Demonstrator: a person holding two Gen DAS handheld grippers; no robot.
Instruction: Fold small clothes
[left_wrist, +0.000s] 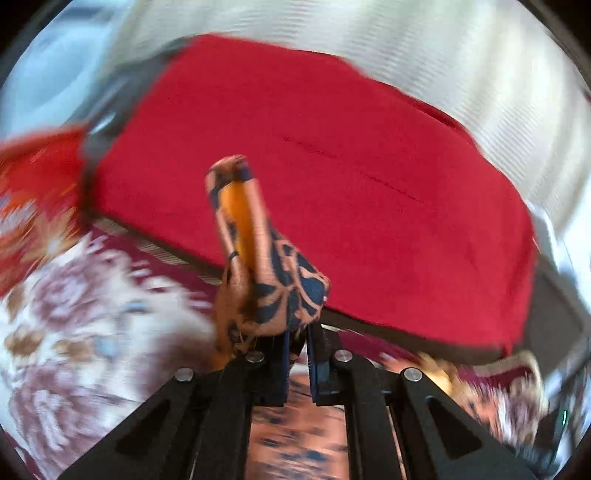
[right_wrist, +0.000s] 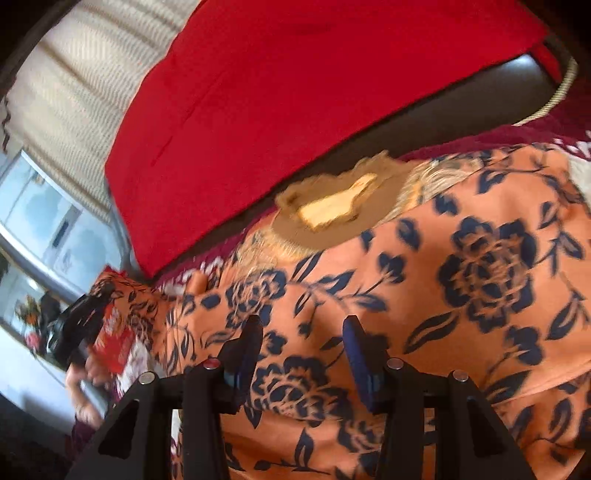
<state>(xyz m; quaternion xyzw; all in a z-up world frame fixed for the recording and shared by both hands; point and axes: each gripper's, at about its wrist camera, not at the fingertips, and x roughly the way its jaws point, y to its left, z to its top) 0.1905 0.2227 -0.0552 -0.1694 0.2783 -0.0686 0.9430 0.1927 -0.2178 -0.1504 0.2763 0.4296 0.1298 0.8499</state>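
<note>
An orange garment with dark blue flowers (right_wrist: 424, 295) lies spread on a maroon and white patterned cover (left_wrist: 92, 332). In the right wrist view a tan neck patch with a pale label (right_wrist: 332, 210) shows at its far edge. My left gripper (left_wrist: 299, 341) is shut on a bunched fold of the garment (left_wrist: 255, 243), which sticks up past the jaws. In the right wrist view that left gripper (right_wrist: 79, 321) holds the garment's lifted left corner. My right gripper (right_wrist: 303, 332) hovers over the middle of the cloth, its jaws apart and not pinching anything.
A big red cushion (left_wrist: 314, 166) on a dark base lies just beyond the garment. Behind it hangs cream striped fabric (left_wrist: 461, 55). A hand (right_wrist: 86, 373) grips the left tool at the far left. A window (right_wrist: 48, 221) lies to the left.
</note>
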